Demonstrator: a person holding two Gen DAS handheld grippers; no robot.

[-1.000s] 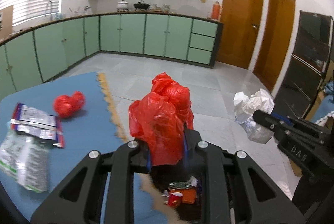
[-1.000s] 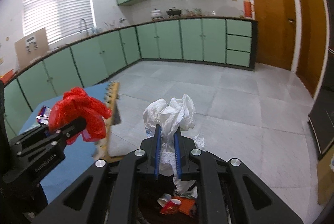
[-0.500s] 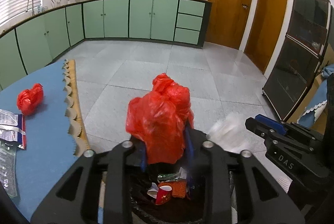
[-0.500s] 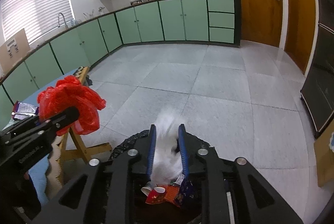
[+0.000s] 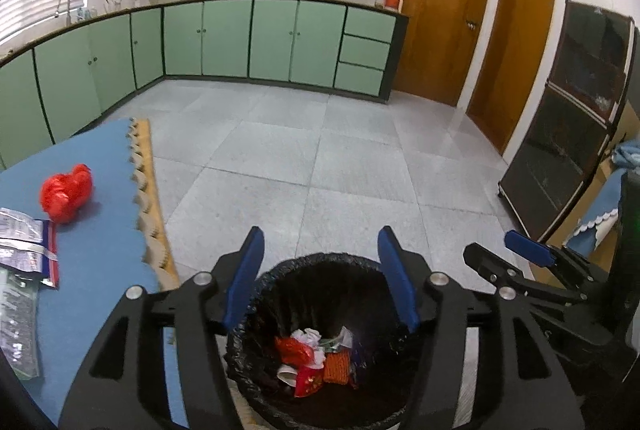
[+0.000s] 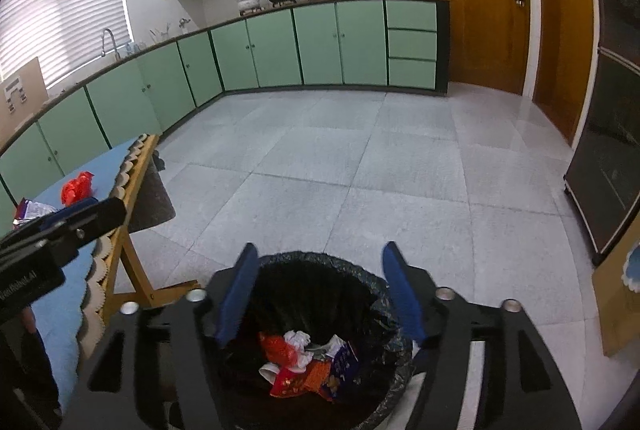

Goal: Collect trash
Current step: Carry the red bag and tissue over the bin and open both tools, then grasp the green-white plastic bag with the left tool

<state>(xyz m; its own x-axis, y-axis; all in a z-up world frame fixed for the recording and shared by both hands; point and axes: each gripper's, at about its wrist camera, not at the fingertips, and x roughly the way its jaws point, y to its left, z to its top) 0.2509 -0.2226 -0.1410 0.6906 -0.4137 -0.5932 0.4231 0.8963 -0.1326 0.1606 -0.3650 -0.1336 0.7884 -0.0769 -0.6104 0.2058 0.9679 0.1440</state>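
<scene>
A black-lined trash bin (image 5: 296, 272) stands on the floor below both grippers, with mixed trash (image 5: 316, 358) at its bottom; it also shows in the right wrist view (image 6: 320, 262). My left gripper (image 5: 320, 266) is open and empty above the bin. My right gripper (image 6: 320, 290) is open and empty above it too, and shows at the right of the left wrist view (image 5: 516, 258). A red plastic bag (image 5: 66, 191) and foil wrappers (image 5: 24, 242) lie on the blue table (image 5: 100, 250).
The table's wooden edge and scalloped cloth (image 5: 150, 197) run just left of the bin. A folding wooden leg (image 6: 136, 270) stands by the bin. Green cabinets (image 5: 256, 37) line the far wall. A dark glass cabinet (image 5: 568, 141) stands right.
Both grippers opened over the bin. The red bag dropped from the left gripper and the white crumpled paper from the right; both now lie inside the bin.
</scene>
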